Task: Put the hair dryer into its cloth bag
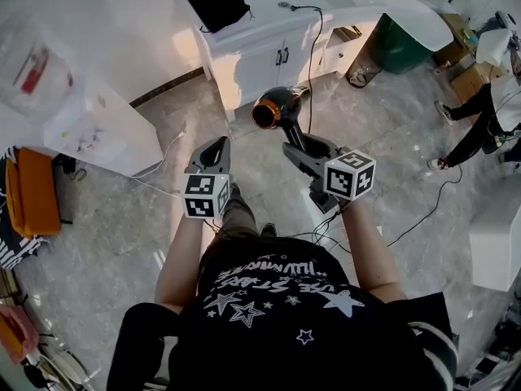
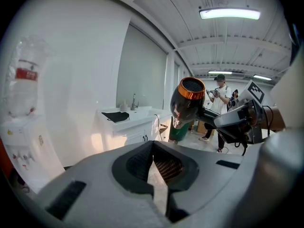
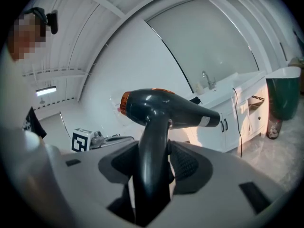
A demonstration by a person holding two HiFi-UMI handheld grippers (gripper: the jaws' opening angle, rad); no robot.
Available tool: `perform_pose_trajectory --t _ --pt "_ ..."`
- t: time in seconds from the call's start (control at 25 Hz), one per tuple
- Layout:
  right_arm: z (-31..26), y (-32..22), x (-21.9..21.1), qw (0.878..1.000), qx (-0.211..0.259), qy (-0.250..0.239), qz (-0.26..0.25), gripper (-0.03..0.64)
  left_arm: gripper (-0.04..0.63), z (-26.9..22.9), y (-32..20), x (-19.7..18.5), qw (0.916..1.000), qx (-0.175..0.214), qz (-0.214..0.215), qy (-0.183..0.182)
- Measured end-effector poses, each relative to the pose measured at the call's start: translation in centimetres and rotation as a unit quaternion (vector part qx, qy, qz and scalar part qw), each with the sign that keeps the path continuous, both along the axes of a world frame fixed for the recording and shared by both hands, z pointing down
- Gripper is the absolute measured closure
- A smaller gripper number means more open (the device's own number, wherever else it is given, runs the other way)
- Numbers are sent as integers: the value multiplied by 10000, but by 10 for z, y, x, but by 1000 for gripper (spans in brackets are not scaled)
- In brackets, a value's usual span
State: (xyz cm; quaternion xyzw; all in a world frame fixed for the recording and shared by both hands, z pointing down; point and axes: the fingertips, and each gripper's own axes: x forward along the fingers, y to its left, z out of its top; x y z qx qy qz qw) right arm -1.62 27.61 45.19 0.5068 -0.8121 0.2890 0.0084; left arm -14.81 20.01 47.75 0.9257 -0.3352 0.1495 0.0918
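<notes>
On far counter [image 1: 273,16], perhaps cloth bag [image 1: 218,6]

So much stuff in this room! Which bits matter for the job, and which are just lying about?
For the job: hair dryer, held by the right gripper; black bag on the counter; left gripper, shut and empty.
Just about: green bin, water dispenser, bystander.
</notes>
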Motion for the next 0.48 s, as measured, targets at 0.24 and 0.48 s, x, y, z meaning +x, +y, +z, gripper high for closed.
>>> perform_pose_trajectory --t 0.24,0.48 --pt "7 -14 -14 10000 -36 31 67 414 584 8 -23 -30 10000 -23 -79 -5" --pt "2 -44 20 10000 2 32 76 414 584 0 -58 0 10000 28 -57 -61"
